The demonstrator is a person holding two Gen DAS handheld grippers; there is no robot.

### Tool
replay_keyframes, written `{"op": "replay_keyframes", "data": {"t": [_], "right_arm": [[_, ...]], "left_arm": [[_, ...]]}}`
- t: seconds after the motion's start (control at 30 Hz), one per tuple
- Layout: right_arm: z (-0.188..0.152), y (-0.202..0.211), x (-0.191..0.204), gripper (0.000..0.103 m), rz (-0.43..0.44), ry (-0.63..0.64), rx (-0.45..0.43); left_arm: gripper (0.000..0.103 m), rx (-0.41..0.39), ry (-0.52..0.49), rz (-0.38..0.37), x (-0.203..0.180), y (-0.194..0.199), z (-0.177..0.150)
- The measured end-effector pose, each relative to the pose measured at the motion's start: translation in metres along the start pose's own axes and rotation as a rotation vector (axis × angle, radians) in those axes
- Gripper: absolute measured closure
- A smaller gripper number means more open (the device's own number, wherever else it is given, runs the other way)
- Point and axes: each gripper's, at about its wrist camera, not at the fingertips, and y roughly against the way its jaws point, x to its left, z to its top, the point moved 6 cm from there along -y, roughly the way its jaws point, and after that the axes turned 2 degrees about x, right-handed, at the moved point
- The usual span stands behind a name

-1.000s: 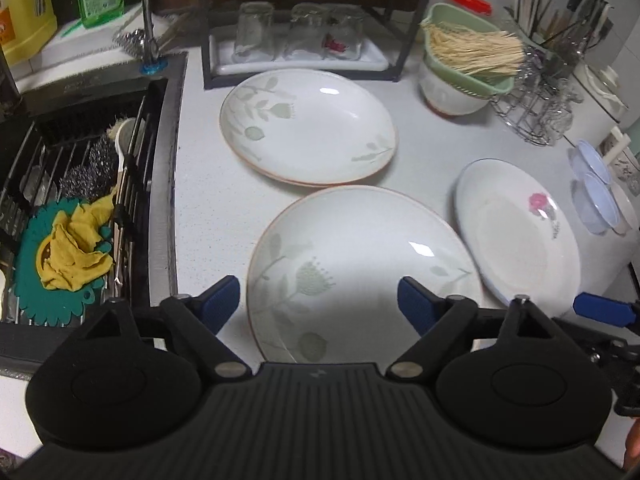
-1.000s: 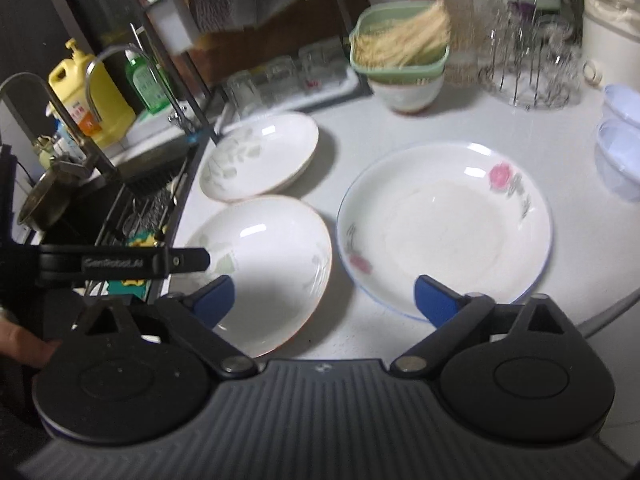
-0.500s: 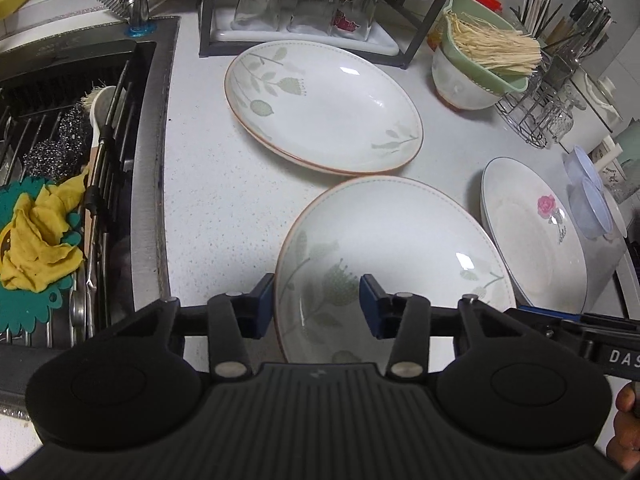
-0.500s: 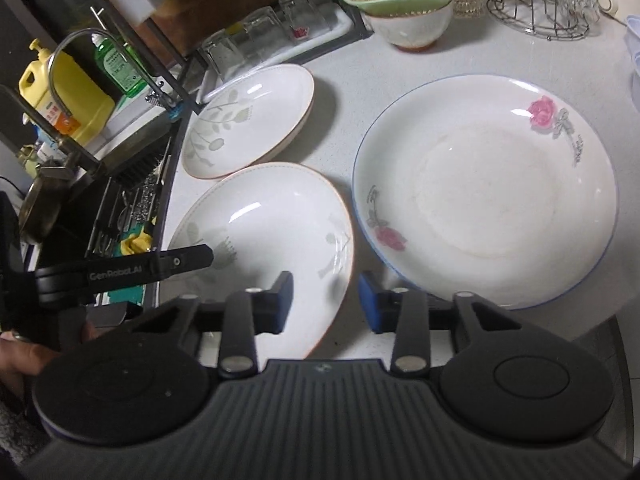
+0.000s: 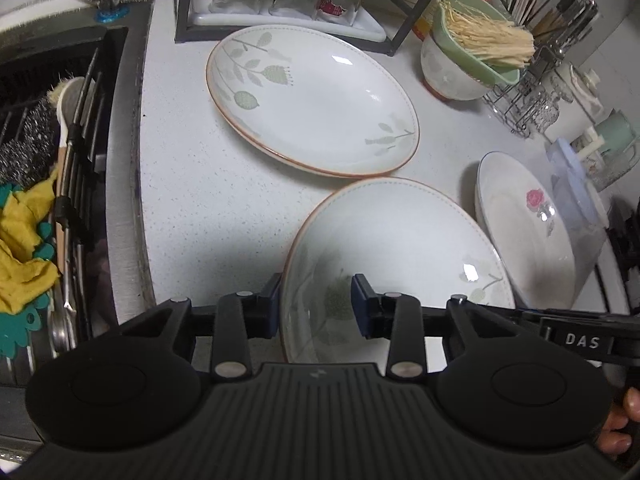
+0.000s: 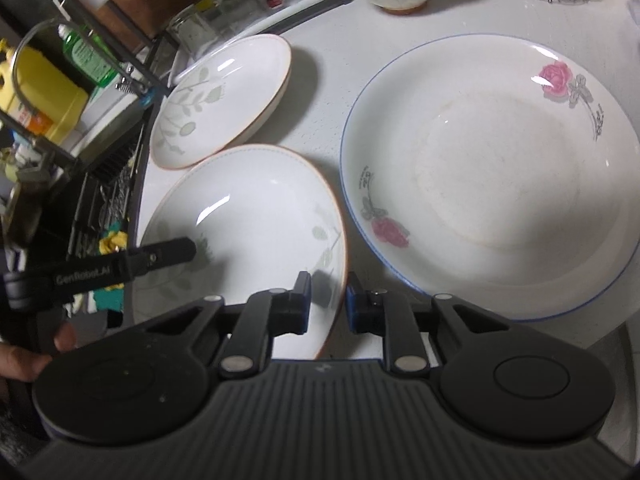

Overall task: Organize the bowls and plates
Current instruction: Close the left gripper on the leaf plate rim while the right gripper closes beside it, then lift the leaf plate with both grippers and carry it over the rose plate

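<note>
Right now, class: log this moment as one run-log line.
left gripper: astride near leaf plate rim | right gripper: astride its opposite rim | clamp: unclear | rose plate: untouched
</note>
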Motion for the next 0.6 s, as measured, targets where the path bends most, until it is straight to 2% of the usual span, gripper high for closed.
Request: {"op": "replay_keyframes", "data": {"t": [0.23,0.43,0.6], "right_arm": [[0.005,-0.003,-0.003,0.082,0.021,-0.013,-0.014],[0.007,-0.001,-0.006,0.082,0.047,-0.060,-0.013],[0.013,0.000,-0.004,0.081,0.041,-0.068,0.005]], "left_arm": [[0.060,0.023,0.015,-0.043,0.000,-0.003,0.005],[0.057,0.048,0.108,-0.104,0.006,-0.003,0.006],[0.057,0.082,0.126,-0.073,0.006,0.000,0.012]]}}
